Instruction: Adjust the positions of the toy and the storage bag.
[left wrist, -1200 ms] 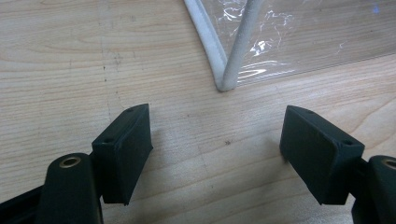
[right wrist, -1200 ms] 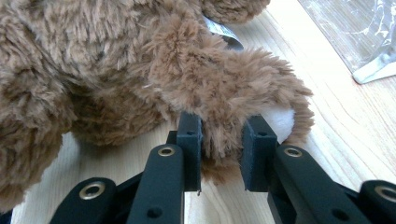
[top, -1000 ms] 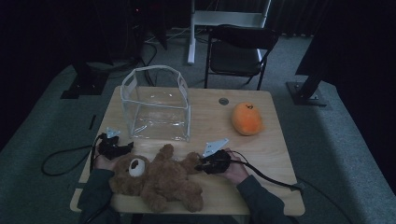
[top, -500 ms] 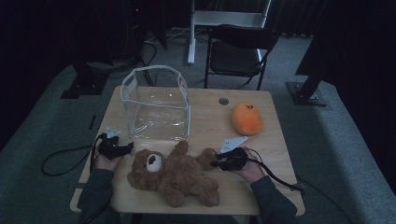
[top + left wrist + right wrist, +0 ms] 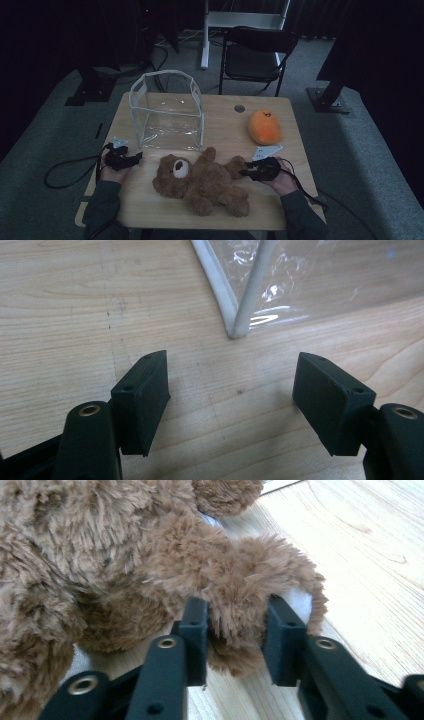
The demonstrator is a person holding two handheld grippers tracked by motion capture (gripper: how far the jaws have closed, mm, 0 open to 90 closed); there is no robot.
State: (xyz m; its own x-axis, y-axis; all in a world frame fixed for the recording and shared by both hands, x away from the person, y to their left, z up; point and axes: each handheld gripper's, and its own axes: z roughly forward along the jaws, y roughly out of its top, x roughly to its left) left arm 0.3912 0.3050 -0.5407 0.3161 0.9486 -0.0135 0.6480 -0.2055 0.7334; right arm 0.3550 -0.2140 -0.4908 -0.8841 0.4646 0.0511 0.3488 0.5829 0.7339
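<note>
The right gripper has its black jaws around one shaggy paw of the teddy bear, pads against the fur; they have just been easing apart. The bear, brown plush with a pale muzzle, lies on its back on the pale wooden table, long axis across it, head toward the left gripper, whose jaws stand apart over bare wood, having just closed slightly, near a clear plastic box

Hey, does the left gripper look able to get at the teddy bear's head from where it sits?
Probably yes: the left gripper lies open on the table beside the teddy bear, with bare wood between it and the head.
</note>
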